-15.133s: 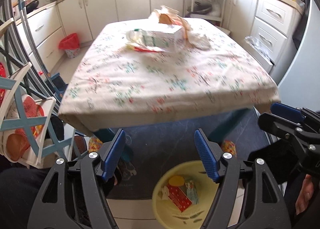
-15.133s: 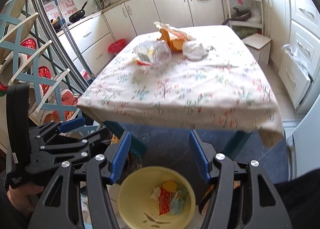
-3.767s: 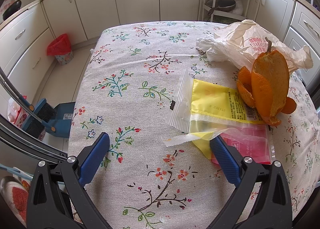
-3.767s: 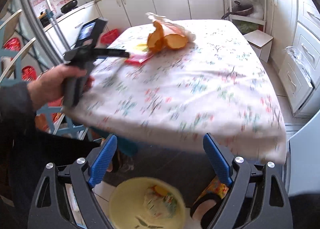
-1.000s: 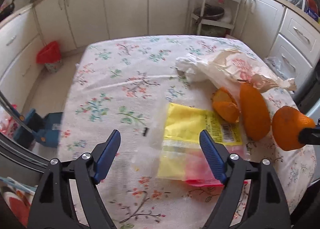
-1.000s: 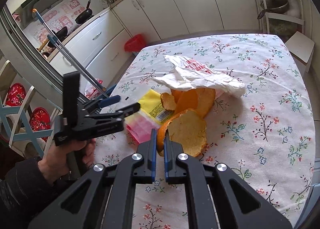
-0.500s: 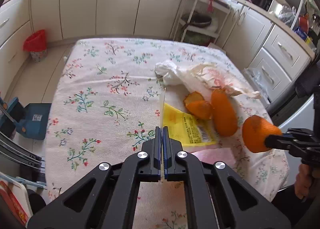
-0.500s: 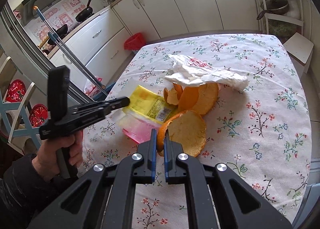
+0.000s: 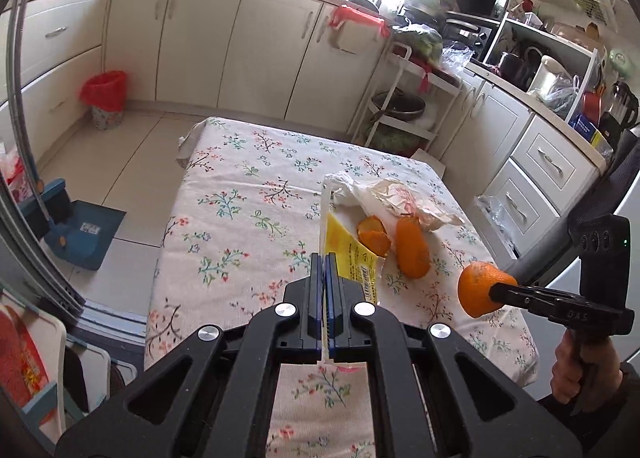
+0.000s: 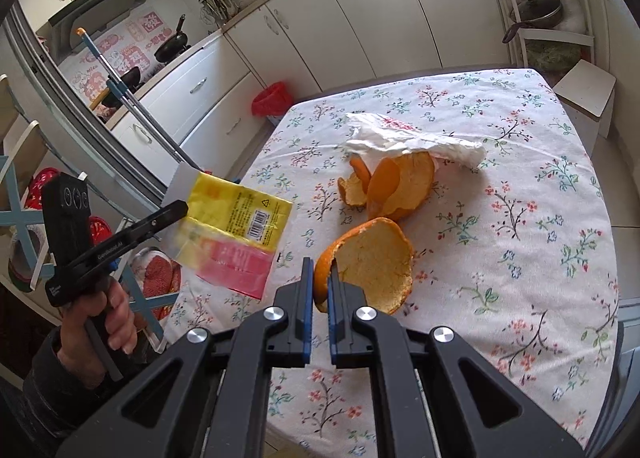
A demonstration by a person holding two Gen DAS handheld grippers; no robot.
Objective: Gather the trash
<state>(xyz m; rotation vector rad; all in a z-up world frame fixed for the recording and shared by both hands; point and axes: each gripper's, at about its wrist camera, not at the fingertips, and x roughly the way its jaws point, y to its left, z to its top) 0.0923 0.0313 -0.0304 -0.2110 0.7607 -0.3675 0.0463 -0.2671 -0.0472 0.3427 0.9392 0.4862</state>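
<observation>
My left gripper point(image 9: 324, 258) is shut on the clear edge of a yellow and pink plastic wrapper point(image 9: 347, 254), lifted off the floral table point(image 9: 240, 218). In the right wrist view the same wrapper point(image 10: 236, 226) hangs from that gripper point(image 10: 182, 210) past the table's left edge. My right gripper point(image 10: 319, 278) is shut on a cupped piece of orange peel point(image 10: 372, 262), held above the cloth; from the left wrist camera the peel point(image 9: 476, 294) shows at the right. More orange peel point(image 10: 392, 186) and a crumpled white plastic bag point(image 10: 412, 142) lie on the table.
A red-lined bin point(image 9: 106, 96) stands on the floor by the far cabinets. A blue dustpan point(image 9: 80, 234) lies left of the table. White cabinets and a shelf cart point(image 9: 404, 106) ring the room. A chair point(image 10: 24, 186) stands at the left.
My left gripper closed on the wrapper's edge and raised it off the table, pulling back towards me. The right gripper, still holding its peel, drew back a little.
</observation>
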